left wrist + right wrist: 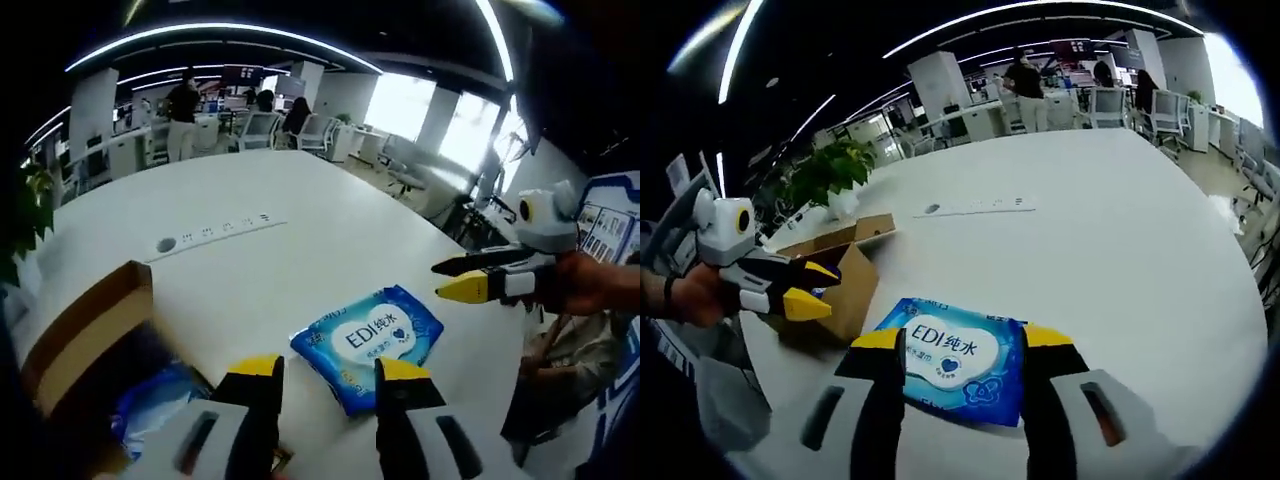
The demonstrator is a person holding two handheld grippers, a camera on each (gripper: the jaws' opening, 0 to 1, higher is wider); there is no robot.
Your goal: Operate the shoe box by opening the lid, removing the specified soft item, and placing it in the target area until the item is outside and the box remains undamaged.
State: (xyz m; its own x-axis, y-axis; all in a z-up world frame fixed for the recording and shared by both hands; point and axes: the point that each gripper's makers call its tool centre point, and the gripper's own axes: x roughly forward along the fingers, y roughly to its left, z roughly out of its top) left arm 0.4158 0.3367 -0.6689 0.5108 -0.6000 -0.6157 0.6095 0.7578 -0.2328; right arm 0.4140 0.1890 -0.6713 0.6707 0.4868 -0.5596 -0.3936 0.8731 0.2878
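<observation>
In my left gripper view, my left gripper rises from six o'clock with its yellow-tipped jaws spread apart and nothing between them. Just past the tips, toward one o'clock, the blue wipes pack lies flat on the white table, outside the box. The cardboard shoe box sits at eight o'clock with its flap standing up; something blue in plastic shows inside it, though I cannot make out what it is. At three o'clock the right gripper comes in from the side, held by a hand, above the table edge and apart from the pack.

In my right gripper view, the right gripper has its jaws wide apart, one on each side of the pack in the picture; I cannot tell whether they touch it. The left gripper enters at nine o'clock, in front of the box, and it hides part of the box opening from me. A potted plant stands behind the box at ten o'clock.

A socket strip is set flush into the tabletop at eleven o'clock, well apart from the pack. Far off at twelve o'clock there are desks, office chairs and a person standing.
</observation>
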